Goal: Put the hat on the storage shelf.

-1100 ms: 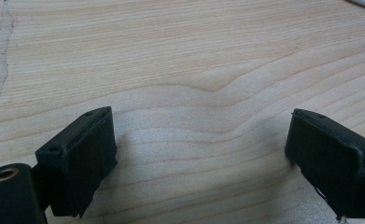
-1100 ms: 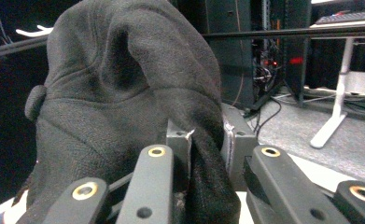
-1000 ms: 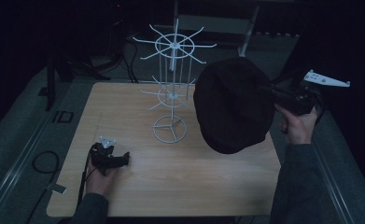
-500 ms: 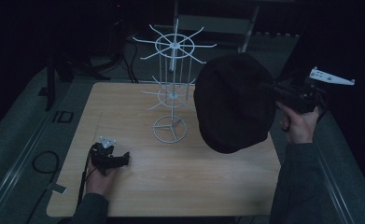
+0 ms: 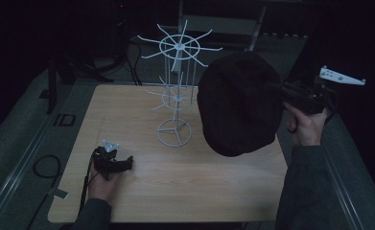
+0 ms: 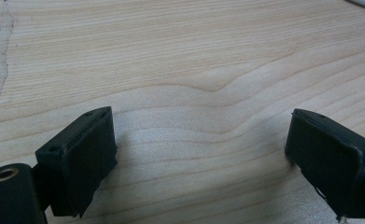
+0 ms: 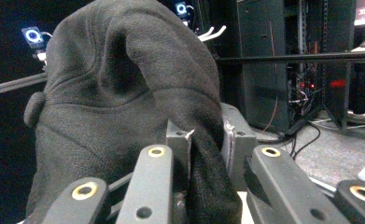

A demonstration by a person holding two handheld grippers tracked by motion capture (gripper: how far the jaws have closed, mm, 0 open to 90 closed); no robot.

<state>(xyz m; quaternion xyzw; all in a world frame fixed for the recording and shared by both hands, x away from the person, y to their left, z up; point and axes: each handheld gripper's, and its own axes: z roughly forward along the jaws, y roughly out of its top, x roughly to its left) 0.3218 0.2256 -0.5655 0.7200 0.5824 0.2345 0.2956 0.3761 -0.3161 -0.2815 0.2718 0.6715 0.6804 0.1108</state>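
A dark flat cap hangs in the air over the table's right side, just right of the white wire rack. My right gripper is shut on the cap's edge, held level and pointing left. In the right gripper view the cap's cloth is pinched between the jaws and rises up in front. My left gripper rests on the wooden table at the front left, pointing right. Its jaws stand wide apart over bare wood in the left gripper view, with nothing at its midpoint.
The rack has a round base and two tiers of spoke arms, the upper ring well above the table. Dark equipment racks and cables stand behind. Grey floor and a rail run along the table's left.
The right hand has shifted slightly with the cap still in its grip. The left gripper has stayed put on the table.
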